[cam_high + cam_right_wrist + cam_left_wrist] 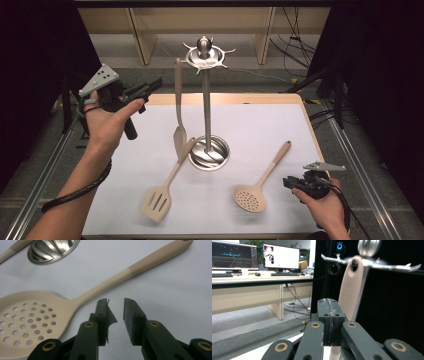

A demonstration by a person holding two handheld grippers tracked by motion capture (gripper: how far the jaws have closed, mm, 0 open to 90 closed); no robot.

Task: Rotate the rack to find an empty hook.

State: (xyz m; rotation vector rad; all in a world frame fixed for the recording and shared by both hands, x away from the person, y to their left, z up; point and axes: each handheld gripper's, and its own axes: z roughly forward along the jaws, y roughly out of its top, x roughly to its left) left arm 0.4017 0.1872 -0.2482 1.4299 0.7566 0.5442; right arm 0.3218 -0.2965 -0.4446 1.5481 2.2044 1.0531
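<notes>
Beige perforated silicone skimmer [30, 320] lies near-right beside my right gripper's [116, 302] empty parted jaws; my left gripper [330, 306] is clamped closed, empty.

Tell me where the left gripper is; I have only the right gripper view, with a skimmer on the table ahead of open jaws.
Observer: The left gripper is held up beside the top of the stand, jaws shut on nothing.
Operator: Is anything on the stand?
Observer: Yes, a spatula hangs from one of its hooks, just ahead of the left gripper.
Operator: Whose handle is that at my top left corner?
Observer: It belongs to a turner lying on the table, its handle end by the stand's base.
</notes>
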